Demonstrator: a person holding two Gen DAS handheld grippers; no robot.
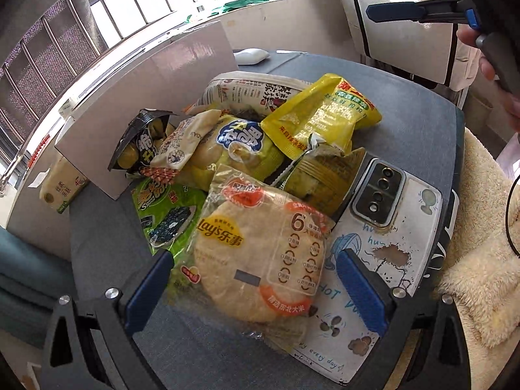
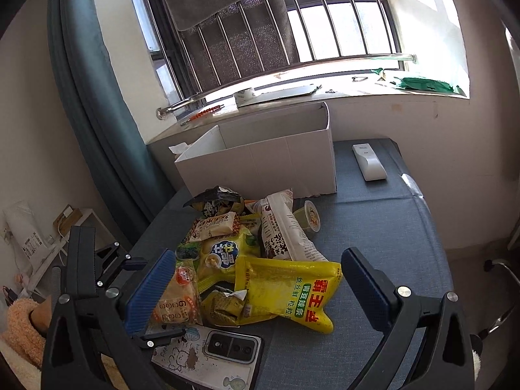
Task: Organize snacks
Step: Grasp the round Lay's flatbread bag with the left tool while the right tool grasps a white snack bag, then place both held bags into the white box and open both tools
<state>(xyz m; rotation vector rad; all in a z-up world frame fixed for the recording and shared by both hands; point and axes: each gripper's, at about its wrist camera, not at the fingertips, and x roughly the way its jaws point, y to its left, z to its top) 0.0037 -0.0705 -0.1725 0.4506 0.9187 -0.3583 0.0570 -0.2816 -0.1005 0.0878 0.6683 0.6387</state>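
Two hand-held grippers hang spread and empty: the left hand-held gripper (image 1: 253,292), straddling the rice cracker bag (image 1: 256,247) at lower centre, should close squarely on it, then carry it to the white box (image 2: 260,152) behind the pile.

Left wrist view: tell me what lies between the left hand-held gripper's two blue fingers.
In the left wrist view, the clear Lay's rice-cracker packet lies between the open left hand-held gripper's fingers, untouched, on the grey table.
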